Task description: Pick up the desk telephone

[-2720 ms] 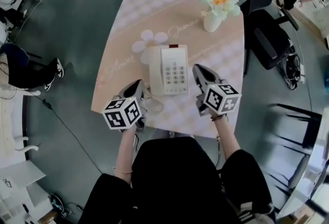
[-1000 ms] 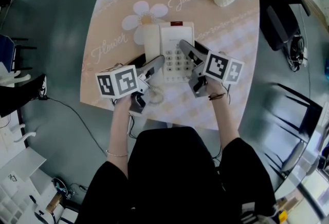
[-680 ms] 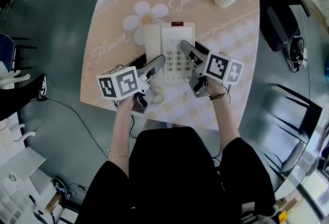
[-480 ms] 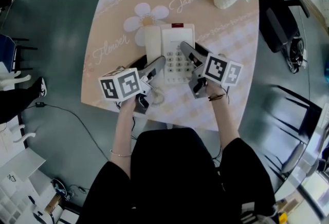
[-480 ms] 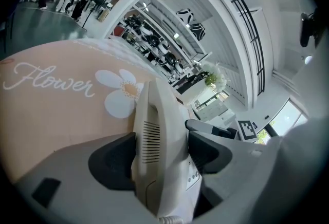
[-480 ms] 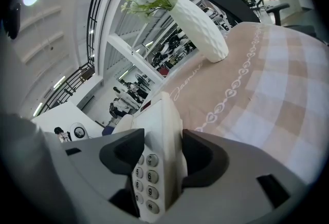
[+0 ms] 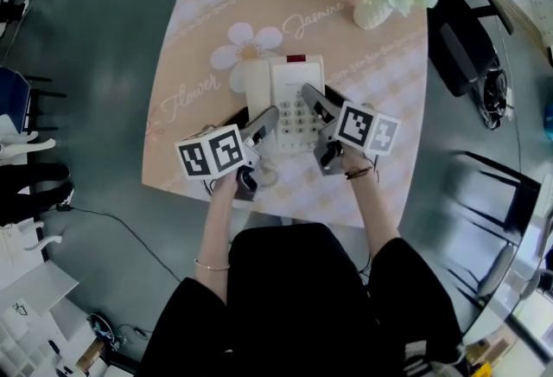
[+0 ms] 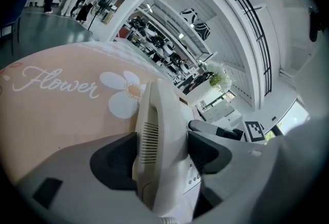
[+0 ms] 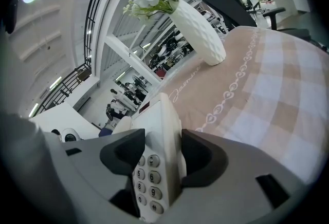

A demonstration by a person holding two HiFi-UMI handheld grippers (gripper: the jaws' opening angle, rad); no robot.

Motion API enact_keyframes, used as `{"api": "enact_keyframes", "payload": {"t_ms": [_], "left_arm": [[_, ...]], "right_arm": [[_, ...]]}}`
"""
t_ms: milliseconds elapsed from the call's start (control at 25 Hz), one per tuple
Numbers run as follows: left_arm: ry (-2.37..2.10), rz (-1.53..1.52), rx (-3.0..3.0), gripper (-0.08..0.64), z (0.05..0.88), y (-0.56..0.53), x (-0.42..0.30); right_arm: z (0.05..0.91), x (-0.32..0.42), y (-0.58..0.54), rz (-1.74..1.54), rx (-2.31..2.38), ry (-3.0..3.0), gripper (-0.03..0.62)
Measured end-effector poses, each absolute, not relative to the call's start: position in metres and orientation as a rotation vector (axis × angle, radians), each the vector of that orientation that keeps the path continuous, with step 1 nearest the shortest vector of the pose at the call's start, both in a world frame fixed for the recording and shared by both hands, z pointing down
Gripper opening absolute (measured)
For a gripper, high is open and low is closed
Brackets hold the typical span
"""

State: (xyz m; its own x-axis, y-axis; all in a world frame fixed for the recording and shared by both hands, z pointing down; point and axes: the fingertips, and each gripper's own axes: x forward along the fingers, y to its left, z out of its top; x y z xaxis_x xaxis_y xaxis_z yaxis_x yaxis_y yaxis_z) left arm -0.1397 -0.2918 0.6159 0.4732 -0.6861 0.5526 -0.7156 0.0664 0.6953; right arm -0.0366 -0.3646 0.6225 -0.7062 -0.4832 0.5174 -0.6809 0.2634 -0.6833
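The cream plastic desk telephone (image 7: 294, 90) lies lengthwise between my hands, left gripper (image 8: 163, 146) clenched on its handset side, right gripper (image 9: 162, 153) just closed onto its keypad edge.

White push-button desk telephone (image 7: 294, 100), handset (image 7: 257, 90) along its left side, face up near the middle of the table (image 7: 207, 12).
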Motion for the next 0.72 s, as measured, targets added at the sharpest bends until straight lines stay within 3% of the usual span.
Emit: {"api": "enact_keyframes", "payload": {"t_ms": [720], "left_arm": [[-1.302,0.023,1.636,0.302,0.57,-0.275,-0.142]], "right_arm": [[0.575,-0.037,-0.349,1.414,1.106,-2.397,0.209]]}}
